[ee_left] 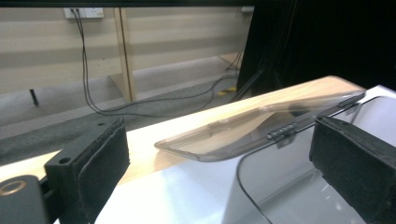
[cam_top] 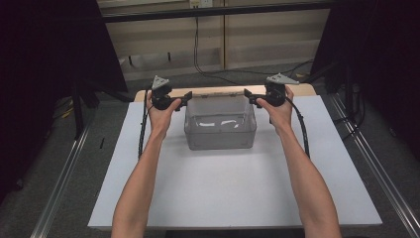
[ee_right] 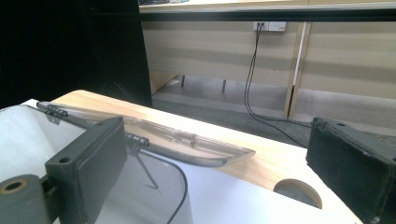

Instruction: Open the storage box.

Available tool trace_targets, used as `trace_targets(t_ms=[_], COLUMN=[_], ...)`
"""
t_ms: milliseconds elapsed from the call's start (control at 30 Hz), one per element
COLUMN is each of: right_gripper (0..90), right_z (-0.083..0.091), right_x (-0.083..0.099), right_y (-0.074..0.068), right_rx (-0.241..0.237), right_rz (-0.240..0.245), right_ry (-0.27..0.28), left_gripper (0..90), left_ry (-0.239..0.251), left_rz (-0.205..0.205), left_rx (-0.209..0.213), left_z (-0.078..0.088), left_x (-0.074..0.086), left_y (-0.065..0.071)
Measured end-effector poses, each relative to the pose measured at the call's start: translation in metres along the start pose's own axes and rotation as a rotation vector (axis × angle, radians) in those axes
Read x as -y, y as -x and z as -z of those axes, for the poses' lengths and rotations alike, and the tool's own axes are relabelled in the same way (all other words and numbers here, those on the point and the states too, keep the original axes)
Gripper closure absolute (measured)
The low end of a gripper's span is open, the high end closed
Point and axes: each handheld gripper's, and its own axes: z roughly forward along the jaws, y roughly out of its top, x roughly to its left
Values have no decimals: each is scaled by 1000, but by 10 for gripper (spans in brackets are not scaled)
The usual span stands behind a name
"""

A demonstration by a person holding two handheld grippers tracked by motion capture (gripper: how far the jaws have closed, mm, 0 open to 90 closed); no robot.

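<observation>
Both grippers stand wide open with nothing between the jaws — the left gripper (cam_top: 186, 100) just beside the far left corner of the clear plastic box (cam_top: 220, 130), the right gripper (cam_top: 249, 98) at its far right corner. The box's hinged lid (ee_left: 243, 130) lies swung open beyond it. Box and hands are over a white sheet (cam_top: 233, 188) on a wooden table (ee_right: 261, 158) — grey floor, pale wall panels and trailing cables beyond.

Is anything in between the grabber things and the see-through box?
Nothing visible is. The left gripper and right gripper sit open at either end of the clear box, up by its far rim, where the lid hangs open behind. Only bare air fills the gaps.
</observation>
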Motion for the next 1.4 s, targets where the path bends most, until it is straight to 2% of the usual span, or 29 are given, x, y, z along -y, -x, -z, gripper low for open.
trace_targets(t_ms=[100, 267, 333, 500, 567, 700, 800, 900, 1200, 1333, 1400], right_gripper=[12, 0, 1, 19, 19, 19, 19, 19, 15, 13, 11], right_z=[5, 12, 15, 24, 27, 36, 41, 46, 58, 65, 69], right_x=[1, 0, 0, 1, 1, 0, 1, 3, 8, 11, 10], right_y=[0, -4, -6, -9, -10, -13, -15, -18, -26, -29, -30], right_rx=[19, 17, 18, 31, 29, 28, 25, 26, 16, 26, 33], right_rz=[-10, -29, -9, 11, 14, 18, 27, 36, 53, 65, 63], right_ry=[10, 16, 20, 16, 19, 34, 42, 46, 62, 63, 71], left_gripper=[40, 34, 34, 37, 37, 37, 38, 37, 38, 38, 38], left_ry=[2, 11, 3, 21, 20, 32, 39, 30, 56, 52, 68], left_rz=[0, -5, -15, -17, -32, -28, -39, -57, -78, -98, -90], left_rx=[0, 5, 2, -6, -12, -19, -25, -26, -27, -39, -44], left_z=[4, 10, 13, 23, 27, 36, 42, 46, 65, 72, 77], left_x=[3, 8, 9, 14, 17, 19, 20, 20, 25, 31, 33], left_y=[1, 4, 4, 7, 8, 9, 10, 13, 23, 26, 28])
